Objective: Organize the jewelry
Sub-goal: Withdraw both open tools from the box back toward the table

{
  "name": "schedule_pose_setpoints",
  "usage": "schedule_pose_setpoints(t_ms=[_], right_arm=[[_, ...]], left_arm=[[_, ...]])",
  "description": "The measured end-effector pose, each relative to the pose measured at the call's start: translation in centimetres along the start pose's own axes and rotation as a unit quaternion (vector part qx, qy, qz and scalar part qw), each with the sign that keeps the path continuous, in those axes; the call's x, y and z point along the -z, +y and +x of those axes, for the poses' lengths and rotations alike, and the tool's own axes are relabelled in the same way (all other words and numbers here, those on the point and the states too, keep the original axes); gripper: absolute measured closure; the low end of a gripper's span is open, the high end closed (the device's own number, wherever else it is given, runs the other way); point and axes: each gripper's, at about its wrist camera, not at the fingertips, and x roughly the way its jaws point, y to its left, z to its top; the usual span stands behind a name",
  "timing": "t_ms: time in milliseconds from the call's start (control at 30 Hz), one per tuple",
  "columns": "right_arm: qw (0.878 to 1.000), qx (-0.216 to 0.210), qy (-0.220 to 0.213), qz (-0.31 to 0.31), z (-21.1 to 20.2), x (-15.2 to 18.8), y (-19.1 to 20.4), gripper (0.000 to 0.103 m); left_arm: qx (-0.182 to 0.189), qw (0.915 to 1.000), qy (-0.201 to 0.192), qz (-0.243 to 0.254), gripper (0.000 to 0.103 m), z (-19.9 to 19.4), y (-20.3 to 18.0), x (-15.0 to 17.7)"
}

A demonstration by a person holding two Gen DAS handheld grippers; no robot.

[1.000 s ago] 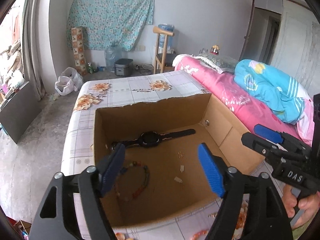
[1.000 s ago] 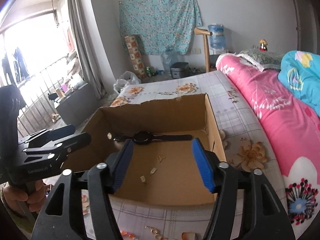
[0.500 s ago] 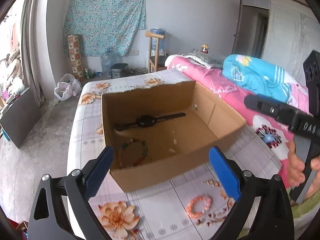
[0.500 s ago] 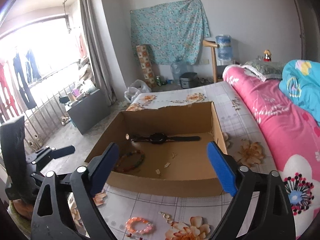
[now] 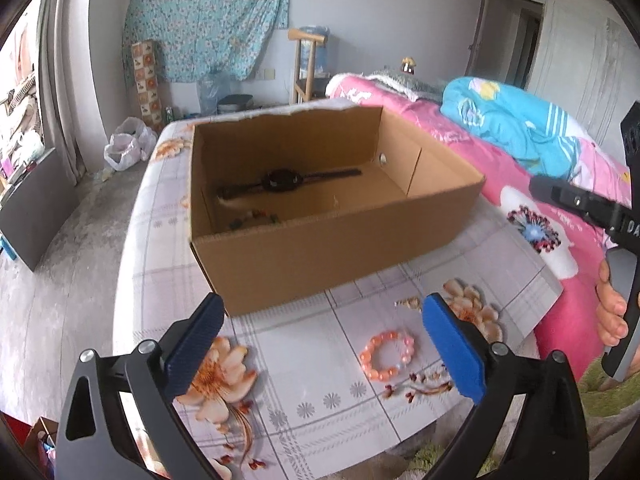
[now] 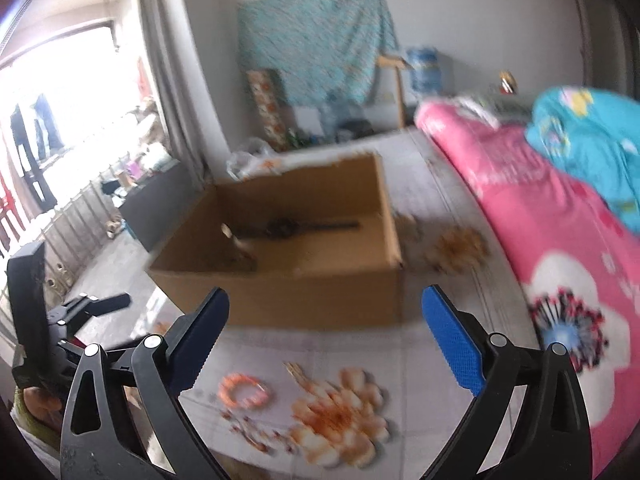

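"DA" on the right tool (image 5: 631,227)

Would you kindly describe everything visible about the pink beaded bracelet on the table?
The pink beaded bracelet is a closed ring of glossy round beads, salmon to pale pink, looking like glass or plastic. It lies flat on the floral checked tablecloth, outside and in front of the brown cardboard box, untouched, between the fingers of the open left tool.

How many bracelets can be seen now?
2: a pink bead bracelet on the tablecloth before the cardboard box, and a multicolored one inside, mostly hidden.
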Motion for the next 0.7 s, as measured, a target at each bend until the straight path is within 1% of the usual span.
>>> schedule_pose_setpoints(t_ms=[67, 100, 167, 200, 367, 467, 533, 633, 700], right_arm=[[0.999, 0.016, 0.027, 0.008, 0.9, 1.0, -0.8, 0.010], [0.998, 0.024, 0.048, 0.013, 1.8, 1.9, -1.1, 0.010], [0.996, 0.034, 0.075, 0.017, 2.9, 3.1, -1.2, 0.010], [0.995, 0.039, 0.086, 0.018, 3.3, 3.8, -1.3, 0.010], [0.989, 0.055, 0.134, 0.027, 5.4, 6.2, -0.7, 0.010], [0.988, 0.053, 0.145, 0.029, 6.0, 6.8, -0.4, 0.010], [0.987, 0.054, 0.147, 0.025, 6.2, 7.0, -0.1, 0.010], [0.987, 0.056, 0.149, 0.020, 6.4, 7.0, 0.0, 0.010], [0.987, 0.058, 0.150, 0.019, 6.7, 6.8, 0.1, 0.010]], left_arm=[[-0.005, 0.9999, 0.014, 0.005, 0.006, 0.9, -0.2, 0.5], [-0.009, 0.9996, 0.025, 0.012, 0.006, 1.7, -0.5, 0.9], [-0.017, 0.9988, 0.041, 0.021, 0.006, 3.0, -1.1, 1.4], [-0.021, 0.9979, 0.055, 0.028, 0.006, 4.0, -1.4, 1.8], [-0.031, 0.9930, 0.099, 0.057, 0.006, 7.5, -2.6, 3.0], [-0.043, 0.9893, 0.116, 0.078, 0.006, 9.3, -3.2, 3.7], [-0.053, 0.9876, 0.123, 0.083, 0.005, 10.0, -3.1, 3.9], [-0.046, 0.9894, 0.124, 0.060, 0.005, 10.2, -2.2, 3.8], [-0.052, 0.9900, 0.124, 0.043, 0.005, 10.3, -1.2, 3.6]])
